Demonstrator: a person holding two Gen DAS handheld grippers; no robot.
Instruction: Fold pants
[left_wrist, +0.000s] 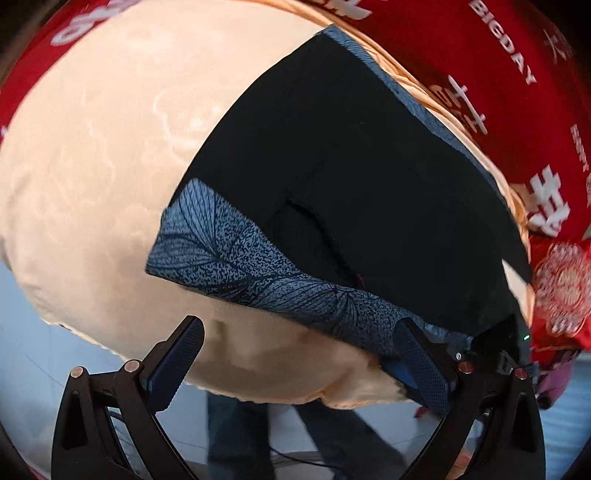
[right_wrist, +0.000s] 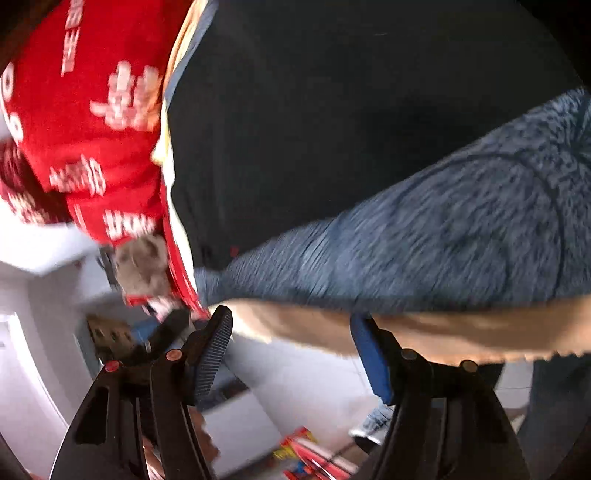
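Black pants (left_wrist: 351, 166) with a blue leaf-patterned band (left_wrist: 240, 258) lie flat on a beige cloth (left_wrist: 92, 166) that covers the table. My left gripper (left_wrist: 299, 328) stands wide open just above the table's near edge. Its right finger (left_wrist: 417, 354) overlaps the end of the blue band and nothing is pinched. In the blurred right wrist view the same pants (right_wrist: 314, 129) and band (right_wrist: 443, 240) fill the upper frame. My right gripper (right_wrist: 291, 317) is open at the edge of the beige cloth (right_wrist: 443, 332), just below the band, its pads touching nothing.
A red cloth with white lettering (left_wrist: 498, 92) lies beyond the pants, with a red embroidered item (left_wrist: 561, 288) at the right. A person's legs in jeans (left_wrist: 236, 435) stand below the table edge. Boxes and colourful items (right_wrist: 303, 454) lie on the pale floor.
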